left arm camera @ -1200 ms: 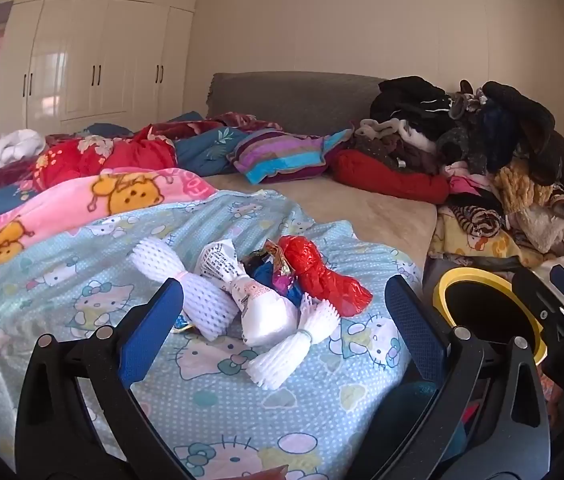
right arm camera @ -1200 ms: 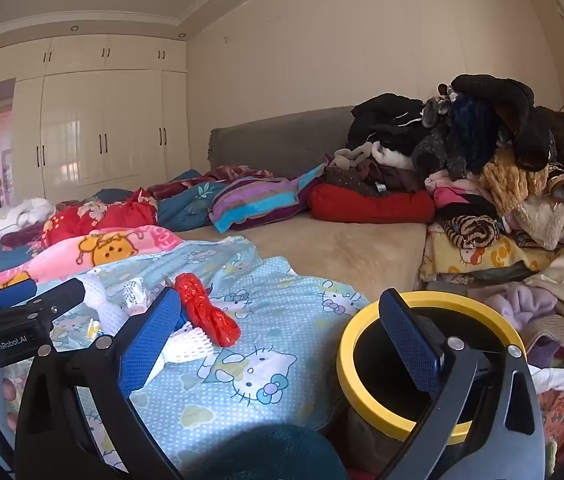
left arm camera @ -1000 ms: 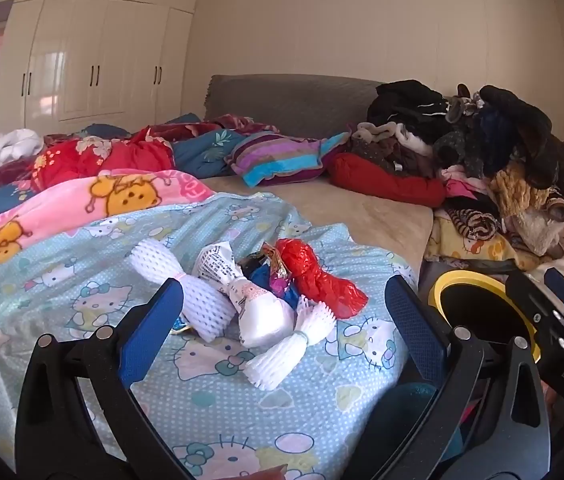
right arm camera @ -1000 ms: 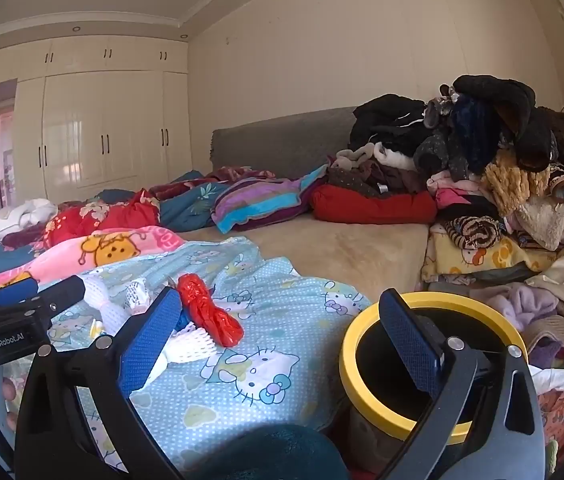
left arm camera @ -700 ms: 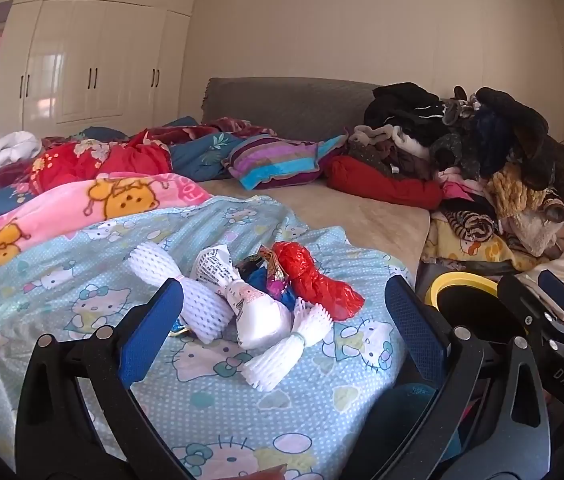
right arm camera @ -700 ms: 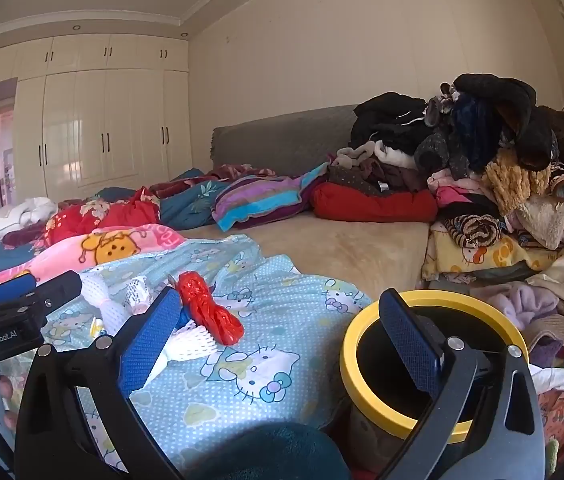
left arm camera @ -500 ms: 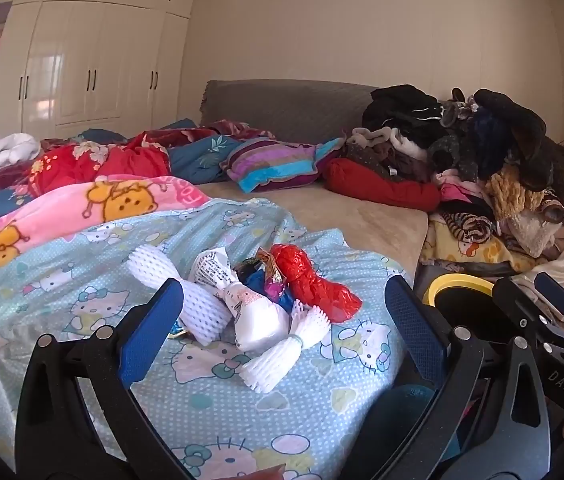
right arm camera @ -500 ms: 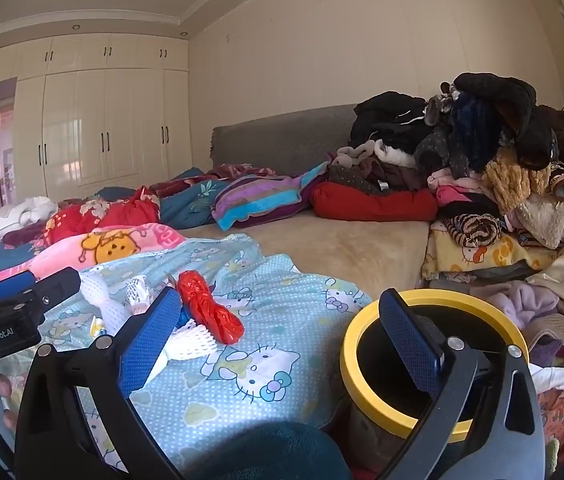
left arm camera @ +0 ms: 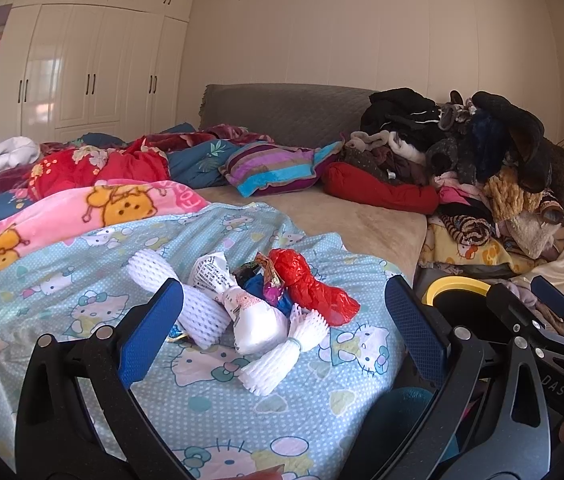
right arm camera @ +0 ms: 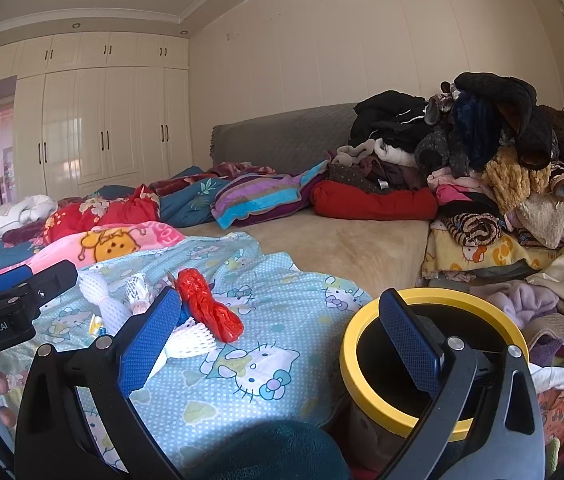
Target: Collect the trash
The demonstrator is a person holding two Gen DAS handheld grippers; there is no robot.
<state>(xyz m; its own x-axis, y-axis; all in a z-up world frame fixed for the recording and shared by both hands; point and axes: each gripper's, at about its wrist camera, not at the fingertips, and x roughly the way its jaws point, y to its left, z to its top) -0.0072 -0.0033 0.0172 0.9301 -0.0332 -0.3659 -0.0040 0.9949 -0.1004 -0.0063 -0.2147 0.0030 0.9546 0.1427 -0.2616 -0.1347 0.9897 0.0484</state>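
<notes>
Lying on the blue cartoon-cat blanket [left arm camera: 82,304] atop the bed: 1 clump of trash, comprising 2 white foam nets [left arm camera: 202,312], 1 white printed wrapper [left arm camera: 238,300], 1 red plastic bag [left arm camera: 313,292], and some small coloured wrappers [left arm camera: 266,276]. Left claw [left arm camera: 282,332]: fingers apart, empty, short of the clump. Right claw [right arm camera: 278,336]: fingers apart, empty, near the yellow-rimmed bin [right arm camera: 361,380] beside the bed. Clothes pile [right arm camera: 493,168]: heaped at the far right.
</notes>
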